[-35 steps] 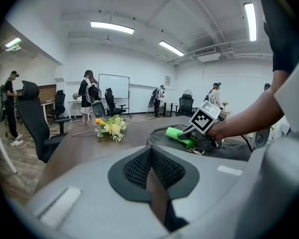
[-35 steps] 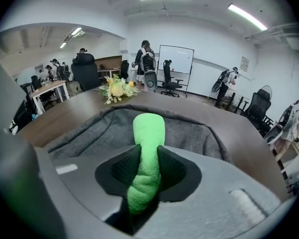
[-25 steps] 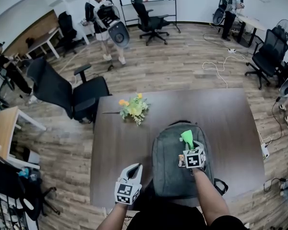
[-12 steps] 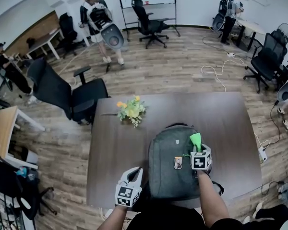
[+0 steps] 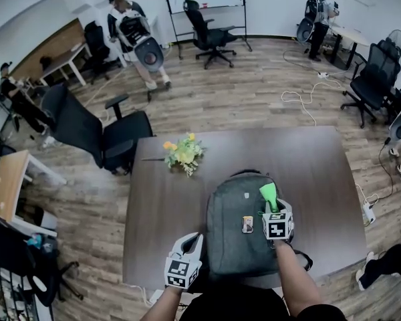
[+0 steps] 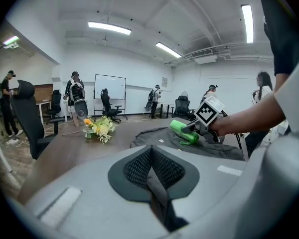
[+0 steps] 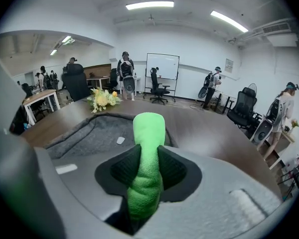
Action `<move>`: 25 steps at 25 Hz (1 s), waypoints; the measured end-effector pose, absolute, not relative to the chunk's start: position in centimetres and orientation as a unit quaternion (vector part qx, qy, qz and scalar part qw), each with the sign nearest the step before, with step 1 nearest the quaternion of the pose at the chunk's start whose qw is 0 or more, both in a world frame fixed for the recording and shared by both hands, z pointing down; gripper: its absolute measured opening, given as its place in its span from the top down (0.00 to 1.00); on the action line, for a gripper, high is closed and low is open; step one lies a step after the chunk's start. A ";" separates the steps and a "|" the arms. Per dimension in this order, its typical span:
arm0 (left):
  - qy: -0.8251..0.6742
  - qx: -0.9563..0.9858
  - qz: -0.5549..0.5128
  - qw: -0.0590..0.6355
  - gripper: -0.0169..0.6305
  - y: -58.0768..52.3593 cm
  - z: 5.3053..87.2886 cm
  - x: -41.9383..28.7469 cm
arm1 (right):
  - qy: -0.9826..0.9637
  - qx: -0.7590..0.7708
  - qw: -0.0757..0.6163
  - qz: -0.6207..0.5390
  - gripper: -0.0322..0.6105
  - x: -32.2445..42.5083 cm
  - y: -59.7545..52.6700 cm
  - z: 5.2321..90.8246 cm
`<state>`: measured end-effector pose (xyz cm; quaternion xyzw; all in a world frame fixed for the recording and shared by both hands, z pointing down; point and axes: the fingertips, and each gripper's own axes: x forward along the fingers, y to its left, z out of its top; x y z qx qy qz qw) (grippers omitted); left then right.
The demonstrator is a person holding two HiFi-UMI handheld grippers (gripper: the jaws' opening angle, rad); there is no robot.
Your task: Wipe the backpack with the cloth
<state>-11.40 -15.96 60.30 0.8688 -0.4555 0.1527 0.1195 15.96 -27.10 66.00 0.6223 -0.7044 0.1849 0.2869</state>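
Since a second ago the right gripper (image 5: 271, 210) has slid a little toward the backpack's right side, carrying the cloth (image 5: 268, 195) with it, and in the last half second it has edged back slightly. The backpack (image 5: 230, 236) lies flat on the dark table (image 5: 160, 206), grey, with its top end away from the person. The right gripper sits over the backpack's right half, its jaws pinched on the rolled green cloth, which sticks out past the jaw tips toward the backpack's top. Its own view shows this plainly: the cloth (image 7: 148, 133) is squeezed between the two black pads, with the backpack's grey fabric (image 7: 92, 136) spread just below and to the left of it. Whether the cloth's end presses on the fabric cannot be told. The left gripper (image 5: 190, 239) has shifted a touch nearer the backpack's near-left corner and hangs just beside it; its jaws (image 6: 152, 166) are pressed together with nothing between them. A bunch of yellow flowers (image 5: 184, 152) lies on the table beyond the backpack's far-left corner, well apart from it.
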 end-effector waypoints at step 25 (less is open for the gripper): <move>-0.491 0.846 0.157 0.134 0.95 -12.0 60.1 -15.1 | -0.842 0.404 0.340 0.111 0.79 -6.3 -22.4 67.6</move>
